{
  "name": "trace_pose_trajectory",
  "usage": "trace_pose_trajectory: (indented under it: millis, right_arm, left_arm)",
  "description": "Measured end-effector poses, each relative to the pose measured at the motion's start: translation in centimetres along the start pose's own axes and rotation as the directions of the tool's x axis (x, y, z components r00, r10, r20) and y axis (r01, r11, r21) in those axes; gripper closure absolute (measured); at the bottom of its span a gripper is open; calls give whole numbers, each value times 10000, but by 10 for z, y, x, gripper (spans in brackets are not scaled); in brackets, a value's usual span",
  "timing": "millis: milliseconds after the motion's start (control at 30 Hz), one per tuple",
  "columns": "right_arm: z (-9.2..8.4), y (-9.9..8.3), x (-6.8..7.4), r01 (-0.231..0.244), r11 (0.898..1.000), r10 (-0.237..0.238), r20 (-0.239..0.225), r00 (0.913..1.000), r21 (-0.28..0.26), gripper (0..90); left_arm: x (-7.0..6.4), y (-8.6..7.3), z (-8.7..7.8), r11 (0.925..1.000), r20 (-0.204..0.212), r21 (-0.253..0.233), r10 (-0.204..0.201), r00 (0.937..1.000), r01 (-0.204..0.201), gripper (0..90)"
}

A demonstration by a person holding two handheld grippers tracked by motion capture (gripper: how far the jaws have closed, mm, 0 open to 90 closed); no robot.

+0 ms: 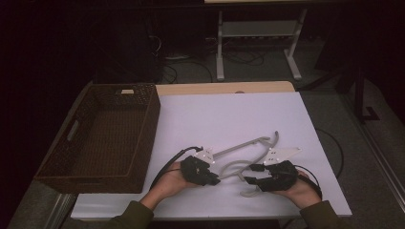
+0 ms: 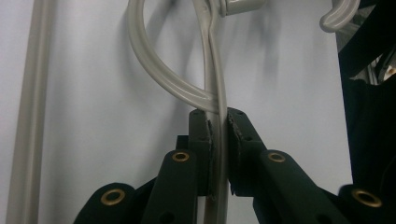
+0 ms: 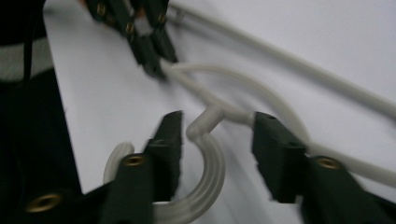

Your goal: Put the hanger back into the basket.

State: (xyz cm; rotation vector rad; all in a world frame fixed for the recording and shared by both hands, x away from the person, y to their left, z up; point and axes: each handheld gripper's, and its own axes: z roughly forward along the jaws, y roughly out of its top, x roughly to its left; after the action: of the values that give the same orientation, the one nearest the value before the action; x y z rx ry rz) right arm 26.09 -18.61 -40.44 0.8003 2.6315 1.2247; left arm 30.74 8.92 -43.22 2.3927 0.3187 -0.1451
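Observation:
A pale grey plastic clothes hanger lies flat on the white table top. My left gripper is shut on one thin arm of the hanger; in the left gripper view the pads of that gripper pinch the arm where it meets a curved loop. My right gripper faces it from the right. In the right gripper view that gripper stands open, its jaws on either side of the hook's neck with gaps showing, and the hook curls below. The left gripper shows farther off.
A dark woven basket with cut-out handles stands on the table's left side, nothing visible inside it. A black cable loops off the table's right edge. A metal frame stands on the floor beyond the table.

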Motion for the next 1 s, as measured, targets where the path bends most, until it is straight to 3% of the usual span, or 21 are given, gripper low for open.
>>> trace_pose_trajectory:
  millis: [100, 267, 500, 833, 1000]
  right_arm:
    - [-7, 2, -1, -68, 9973, 98, 404, 9991, -732, 379]
    - [-19, 3, -4, -333, 9882, 455, 787, 9959, -1495, 262]
    - [-35, 0, -15, -576, 9715, 901, 1334, 9870, -2300, 219]
    - [-46, -10, -23, -952, 9605, 1445, 1764, 9737, -2615, 138]
    - [-43, -16, -25, -1069, 9587, 1615, 1951, 9674, -2636, 67]
  left_arm:
    - [1, 0, -2, 9998, -56, -114, -151, 9999, 151, 821]
    - [2, -1, -7, 9995, -224, -189, -272, 9994, 268, 822]
    - [5, -2, -16, 9983, -436, -353, -474, 9979, 459, 823]
    - [12, -1, -42, 9902, -574, -927, -1102, 9923, 1046, 823]
    - [14, 3, -55, 9782, -648, -1363, -1666, 9839, 1567, 823]
